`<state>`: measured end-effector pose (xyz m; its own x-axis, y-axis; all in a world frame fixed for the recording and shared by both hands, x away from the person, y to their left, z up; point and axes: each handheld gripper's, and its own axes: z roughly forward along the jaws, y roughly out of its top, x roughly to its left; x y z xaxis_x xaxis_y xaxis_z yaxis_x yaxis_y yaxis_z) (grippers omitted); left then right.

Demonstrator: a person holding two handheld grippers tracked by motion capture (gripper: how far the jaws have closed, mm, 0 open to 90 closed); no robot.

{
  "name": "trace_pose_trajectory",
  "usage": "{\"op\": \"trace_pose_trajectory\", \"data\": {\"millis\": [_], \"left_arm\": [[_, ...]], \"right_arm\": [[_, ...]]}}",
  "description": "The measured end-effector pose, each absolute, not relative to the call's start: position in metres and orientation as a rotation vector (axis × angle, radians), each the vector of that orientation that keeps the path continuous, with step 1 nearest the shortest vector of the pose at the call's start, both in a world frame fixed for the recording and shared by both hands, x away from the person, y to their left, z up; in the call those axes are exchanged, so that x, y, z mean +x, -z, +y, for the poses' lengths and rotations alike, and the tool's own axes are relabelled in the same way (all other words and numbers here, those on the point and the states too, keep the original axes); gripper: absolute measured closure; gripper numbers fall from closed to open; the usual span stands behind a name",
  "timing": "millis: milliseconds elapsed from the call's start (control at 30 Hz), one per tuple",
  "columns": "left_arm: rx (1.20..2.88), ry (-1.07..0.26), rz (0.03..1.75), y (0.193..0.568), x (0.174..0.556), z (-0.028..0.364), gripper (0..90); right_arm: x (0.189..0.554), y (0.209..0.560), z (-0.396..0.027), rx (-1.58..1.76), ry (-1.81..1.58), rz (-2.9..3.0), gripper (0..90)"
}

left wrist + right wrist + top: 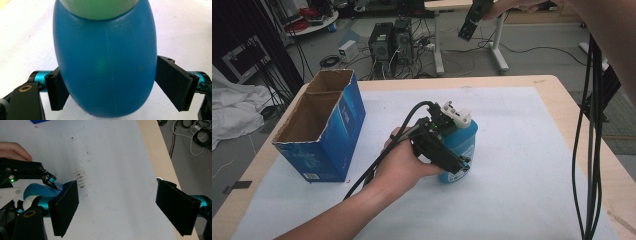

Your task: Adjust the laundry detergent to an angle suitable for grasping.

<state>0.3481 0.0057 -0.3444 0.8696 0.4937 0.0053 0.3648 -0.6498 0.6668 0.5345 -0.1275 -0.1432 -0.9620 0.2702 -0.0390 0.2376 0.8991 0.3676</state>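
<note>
- High view: the left gripper (451,150), in a hand (399,167) coming in from the lower left, sits against the rounded blue plastic bottle with a white pump top (462,142), which stands at the frame's centre on the white sheet covering the wooden table (522,165)
- An open blue cardboard box (324,132) stands apart at the left; nothing lies between it and the bottle
- The right gripper (472,22) hangs high at the upper edge, its black cables (589,150) dangling down the right side
- Left gripper view: the bottle (105,65) bulges between the jaws; the left pad (58,92) meets its side, the right pad (172,85) touches its flank at the upper corner, so the tongs look clamped on it
- Right gripper view: its jaws stand wide apart over bare sheet (112,170), with the bottle (37,191) and left gripper (51,180) at lower left
</note>
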Motion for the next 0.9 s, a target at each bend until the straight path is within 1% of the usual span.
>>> {"op": "trace_pose_trajectory", "data": {"millis": [67, 267, 700, 900], "left_arm": [[2.343, -0.235, 0.619, 0.345, 0.3481, 0.0053, 19.6], [2.339, -0.242, 0.646, 0.346, 0.3467, 0.0051, 25.0], [2.345, -0.284, 0.683, 0.348, 0.3465, 0.0037, 34.4], [2.342, -0.275, 0.704, 0.3492, 0.3495, 0.0045, 36.3]], "right_arm": [[0.5347, 0.1431, -0.1278, 0.396, -0.557, 2.975, 18.3], [0.5345, 0.1432, -0.1276, 0.395, -0.559, 2.974, 18.2], [0.5355, 0.1455, -0.1275, 0.406, -0.554, 2.98, 18.2], [0.5366, 0.1479, -0.1282, 0.407, -0.552, 2.982, 18.2]]}}
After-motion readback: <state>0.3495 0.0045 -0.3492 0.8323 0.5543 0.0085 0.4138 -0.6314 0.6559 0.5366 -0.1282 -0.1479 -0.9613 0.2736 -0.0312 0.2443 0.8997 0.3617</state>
